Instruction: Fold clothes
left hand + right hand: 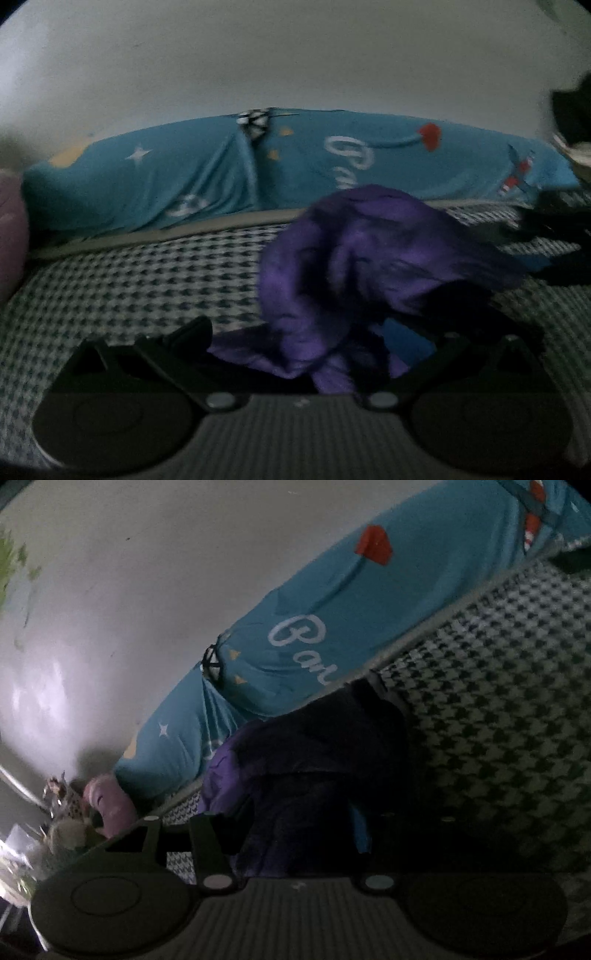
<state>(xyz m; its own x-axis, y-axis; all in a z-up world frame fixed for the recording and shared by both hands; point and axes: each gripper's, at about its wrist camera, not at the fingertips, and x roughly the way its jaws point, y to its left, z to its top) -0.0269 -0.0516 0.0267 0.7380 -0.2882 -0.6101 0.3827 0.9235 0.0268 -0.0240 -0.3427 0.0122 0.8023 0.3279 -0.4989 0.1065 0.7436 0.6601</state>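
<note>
The crumpled purple garment of shiny, smooth cloth lies bunched on the bed, on a bedcover with a small dark-and-white houndstooth weave. It makes a rounded, lumpy heap with deep folds, and a little bright blue part shows under its lower right side.

In the left wrist view the left gripper has the cloth between its black fingers: the left finger stands free beside the cloth, the right one is hidden in shadow and folds, so I cannot tell if the pads press on it.

In the right wrist view the same garment looks very dark and fills the gap of the right gripper. Its jaws stand about half open, and I cannot tell whether they hold the cloth.

Along the far edge of the bed lies a long teal bolster with white script, stars and a red shape, soft and wrinkled, against a plain pale wall. A pale purple rounded cushion is at the bolster's end.
</note>
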